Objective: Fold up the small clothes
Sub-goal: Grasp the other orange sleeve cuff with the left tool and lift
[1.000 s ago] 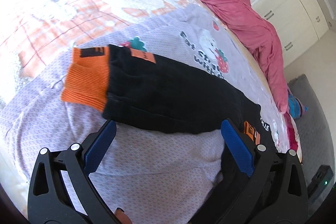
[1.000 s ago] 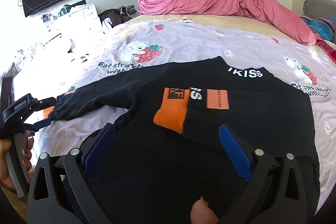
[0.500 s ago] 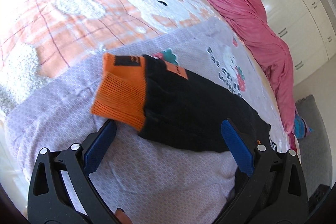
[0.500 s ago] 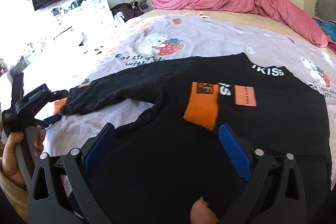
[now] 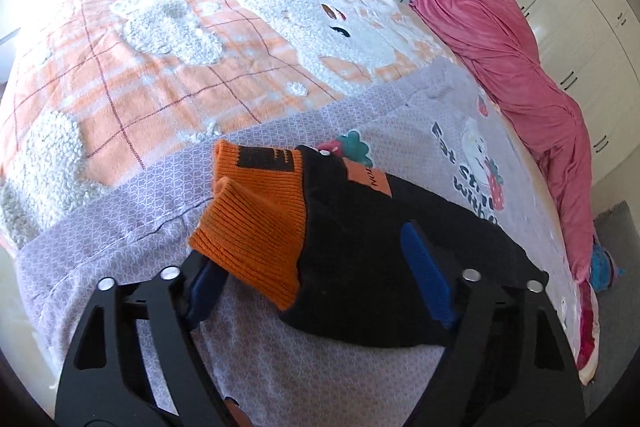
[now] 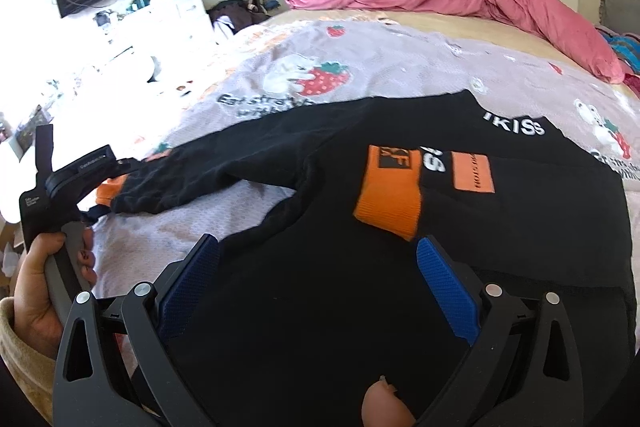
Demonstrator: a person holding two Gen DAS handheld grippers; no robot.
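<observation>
Left gripper (image 5: 316, 275): jaws closing around the end of the outstretched sleeve, orange ribbed knit cuff (image 5: 256, 227) between the blue pads, one pad tucked under the cuff's near corner; pads not yet seen pressing. Cuff taken presumably because it is the sleeve's free end, the handle for swinging it inward

Small black long-sleeved top with orange cuffs (image 6: 400, 287): lies flat, spread on the lilac strawberry-print bedsheet (image 6: 400, 75). Other sleeve already folded across the chest, its cuff (image 6: 390, 195) resting on the body

Right gripper (image 6: 318, 287): jaws wide open, empty, hovering over the body, probably ready to pin it

Judgement: second sleeve fold in hand; body folds remain
</observation>
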